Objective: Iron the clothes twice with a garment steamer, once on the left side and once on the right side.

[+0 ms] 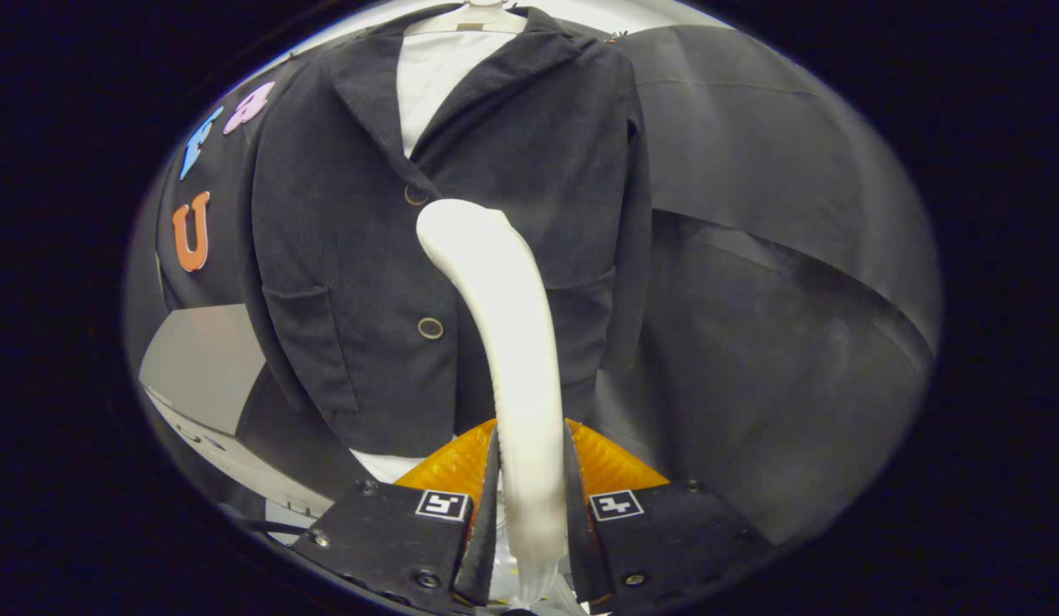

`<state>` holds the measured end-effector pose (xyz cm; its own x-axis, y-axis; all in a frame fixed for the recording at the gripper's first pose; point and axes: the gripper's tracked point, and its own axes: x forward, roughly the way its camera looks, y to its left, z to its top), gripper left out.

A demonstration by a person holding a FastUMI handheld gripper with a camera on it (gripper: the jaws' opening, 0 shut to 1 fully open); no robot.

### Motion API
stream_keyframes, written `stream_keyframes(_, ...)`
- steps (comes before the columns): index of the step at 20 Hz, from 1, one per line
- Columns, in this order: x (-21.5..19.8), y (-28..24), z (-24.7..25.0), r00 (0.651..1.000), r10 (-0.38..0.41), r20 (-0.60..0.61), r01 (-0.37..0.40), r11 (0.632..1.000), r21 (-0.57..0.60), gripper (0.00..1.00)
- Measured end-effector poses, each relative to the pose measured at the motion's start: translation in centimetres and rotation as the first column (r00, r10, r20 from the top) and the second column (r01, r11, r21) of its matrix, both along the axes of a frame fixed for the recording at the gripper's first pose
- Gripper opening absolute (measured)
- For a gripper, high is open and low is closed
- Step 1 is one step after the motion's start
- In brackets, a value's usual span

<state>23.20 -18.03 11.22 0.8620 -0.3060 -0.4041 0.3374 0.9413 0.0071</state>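
Gripper: fingers clamped on white curved plastic steamer wand, head raised at 12 o'clock toward hanging dark corduroy jacket, near centre buttons, positioned for steaming pass.

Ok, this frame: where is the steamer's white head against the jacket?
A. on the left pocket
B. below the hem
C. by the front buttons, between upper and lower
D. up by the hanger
C: the gripper holds the steamer, whose head lies by the jacket's button line.
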Motion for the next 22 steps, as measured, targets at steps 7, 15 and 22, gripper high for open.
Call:
stream_keyframes(7,-0.1,0.5,-3.8,0.998,0.019,-0.062,-0.018,1.0,0.023,0.38)
stream_keyframes(15,-0.4,1.0,-7.7,0.992,0.02,-0.126,-0.011,0.997,0.072,0.38)
stream_keyframes(22,-0.6,1.2,-11.6,0.982,0.03,-0.188,-0.008,0.993,0.118,0.38)
